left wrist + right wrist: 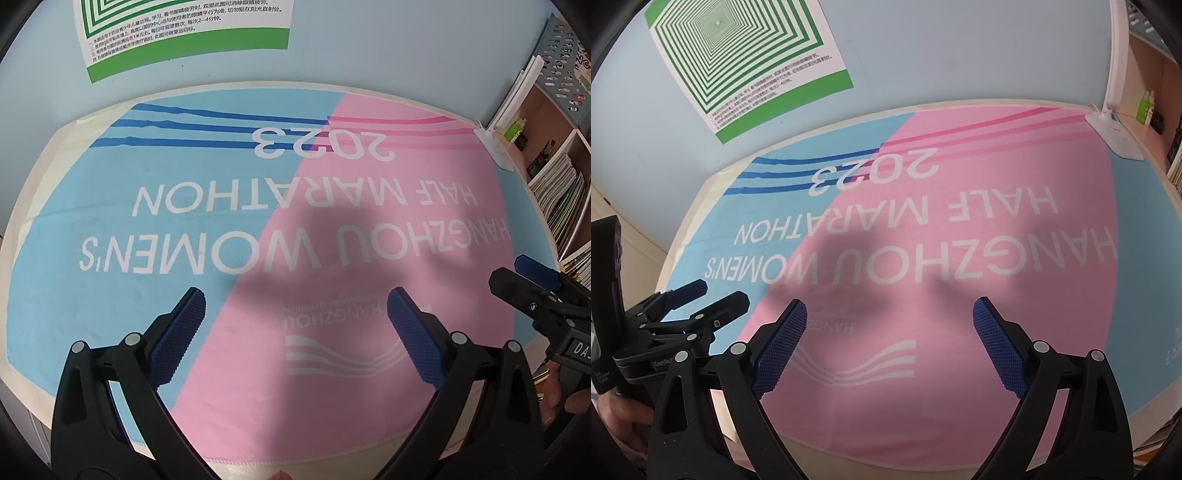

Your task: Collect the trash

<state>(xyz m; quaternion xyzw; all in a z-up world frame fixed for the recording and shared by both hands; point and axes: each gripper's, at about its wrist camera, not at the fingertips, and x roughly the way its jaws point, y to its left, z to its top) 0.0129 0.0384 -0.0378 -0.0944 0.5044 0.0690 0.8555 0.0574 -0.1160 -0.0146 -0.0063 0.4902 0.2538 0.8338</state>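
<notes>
No trash shows in either view. My left gripper [295, 310] is open and empty, hovering over a pink and blue marathon towel [240, 229] spread on the table. My right gripper [890, 321] is open and empty above the same towel [923, 258]. The right gripper also shows at the right edge of the left wrist view [532, 277]. The left gripper shows at the left of the right wrist view [716, 295], its fingers apart.
A white desk lamp base [496, 146] stands at the towel's far right corner, also in the right wrist view [1119, 138]. A green-striped poster [738, 62] hangs on the blue wall. Shelves of books [557, 192] stand at the right.
</notes>
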